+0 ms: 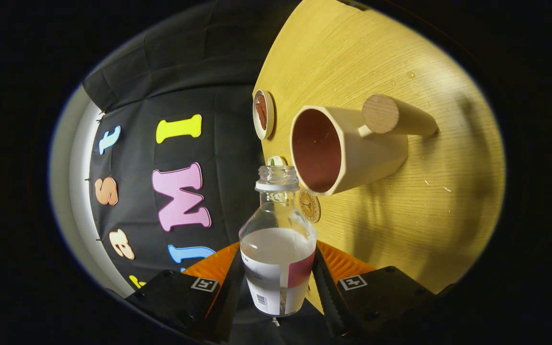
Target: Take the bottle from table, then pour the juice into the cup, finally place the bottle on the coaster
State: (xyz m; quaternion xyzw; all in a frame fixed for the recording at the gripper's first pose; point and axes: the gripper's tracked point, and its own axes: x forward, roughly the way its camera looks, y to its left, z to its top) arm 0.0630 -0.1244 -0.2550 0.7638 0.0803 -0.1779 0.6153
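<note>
Wooden table (400,201) tilts in view as the hand-held gripper (276,282) pinches an uncapped bottle (277,254), its neck pointing ahead at the cup (348,148) mouth just beyond.

Staged recording booth: black cloth wall (199,72) at frame left, round light-wood counter (400,215) at right, marker tags on tongs (278,287).

the hand-held gripper (278,282) has both fingers pressed on the bottle (277,249), which is uncapped and part full of pale juice. its mouth sits just beside the rim of the cup (348,148) on the worktop (424,201). a coaster (263,114) lies beyond the cup; a small disc (309,205) lies beside the bottle.
</note>
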